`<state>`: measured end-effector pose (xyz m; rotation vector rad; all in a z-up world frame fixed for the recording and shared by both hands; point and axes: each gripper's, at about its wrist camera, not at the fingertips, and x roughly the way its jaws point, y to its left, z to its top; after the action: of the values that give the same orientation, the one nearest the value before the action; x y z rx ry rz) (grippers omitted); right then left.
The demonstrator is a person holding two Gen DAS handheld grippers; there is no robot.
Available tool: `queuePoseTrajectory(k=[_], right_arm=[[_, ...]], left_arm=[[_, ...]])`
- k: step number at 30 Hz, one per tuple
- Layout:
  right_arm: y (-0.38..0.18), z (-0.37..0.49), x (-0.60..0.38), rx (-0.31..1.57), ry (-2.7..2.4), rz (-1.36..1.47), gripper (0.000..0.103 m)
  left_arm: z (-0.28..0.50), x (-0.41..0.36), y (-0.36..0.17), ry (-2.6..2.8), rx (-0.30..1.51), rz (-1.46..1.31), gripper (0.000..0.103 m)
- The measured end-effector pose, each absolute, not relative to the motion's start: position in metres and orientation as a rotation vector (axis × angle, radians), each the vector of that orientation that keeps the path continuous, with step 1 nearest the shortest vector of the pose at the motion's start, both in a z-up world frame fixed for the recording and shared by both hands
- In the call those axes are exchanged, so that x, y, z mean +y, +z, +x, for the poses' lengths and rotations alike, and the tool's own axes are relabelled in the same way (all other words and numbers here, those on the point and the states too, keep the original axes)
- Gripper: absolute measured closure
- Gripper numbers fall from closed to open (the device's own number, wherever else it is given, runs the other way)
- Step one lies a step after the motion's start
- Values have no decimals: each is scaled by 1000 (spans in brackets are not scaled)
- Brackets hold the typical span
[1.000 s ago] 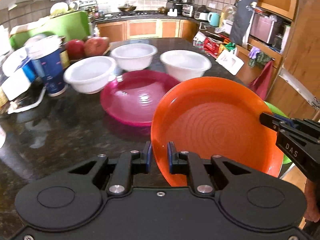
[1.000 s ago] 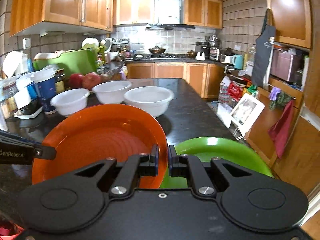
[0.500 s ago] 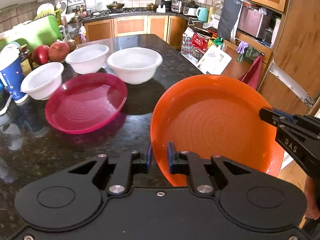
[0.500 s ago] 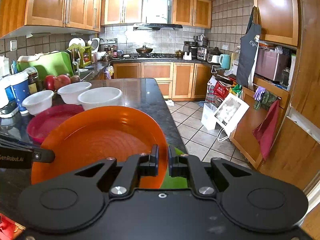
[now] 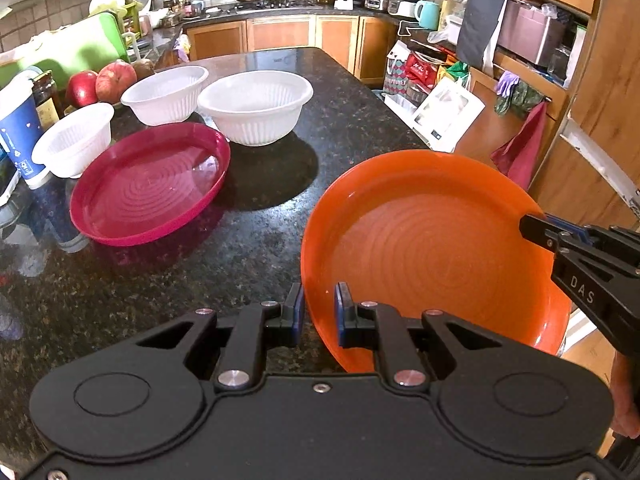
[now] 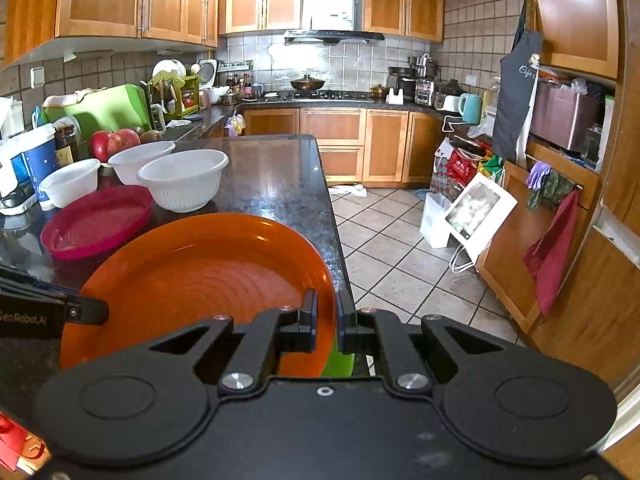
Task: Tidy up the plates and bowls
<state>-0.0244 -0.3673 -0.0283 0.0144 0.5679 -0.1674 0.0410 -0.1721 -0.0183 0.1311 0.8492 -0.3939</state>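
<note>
- The orange plate [image 5: 432, 240] had been carried sideways over the last second, away from above the pink plate [image 5: 148, 184], and now hung tilted over the near edge of the dark stone surface [image 5: 248, 248], well to the right of the pink plate.
- A second earlier the pink plate had sat directly behind it; now bare surface lay between the two, and the green plate [image 6: 338, 360] showed only as a sliver under the orange plate's rim in the right wrist view.
- My reading: the orange plate was headed for the green one below it, so stacking seemed close, though the drop-off spot was mostly hidden.
- The left gripper [image 5: 318, 312] was clenched on the orange plate's near-left rim, one jaw inside the dish and one outside.
- The right gripper [image 6: 327, 320] was likewise clamped on the opposite rim, which ran between its two jaws.
- Beyond the pink plate, three white bowls [image 5: 256, 106] stood unstacked, just beside one another, the largest touching or nearly touching the pink plate's far edge.
- Left of the pink plate stood a blue cup [image 5: 18, 136]; behind the bowls lay red fruit [image 5: 100, 82].
</note>
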Motion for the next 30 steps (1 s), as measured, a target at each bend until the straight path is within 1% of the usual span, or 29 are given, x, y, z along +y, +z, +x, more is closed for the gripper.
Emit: queuePoseTrajectory(k=[8, 10, 14, 23, 30], right_arm=[[-34, -16, -375, 592, -162, 23, 91], [-34, -14, -373, 600, -159, 17, 87], [-35, -14, -369, 587, -159, -6, 86], [-27, -13, -370, 547, -154, 7, 85], [-16, -7, -349, 519, -100, 34, 84]], left_arm=[[42, -186, -23, -383, 860, 148, 82], [43, -187, -24, -376, 866, 137, 82], [39, -187, -22, -373, 840, 137, 72], [36, -179, -14, -357, 809, 121, 71], [37, -140, -9, -290, 794, 83, 71]])
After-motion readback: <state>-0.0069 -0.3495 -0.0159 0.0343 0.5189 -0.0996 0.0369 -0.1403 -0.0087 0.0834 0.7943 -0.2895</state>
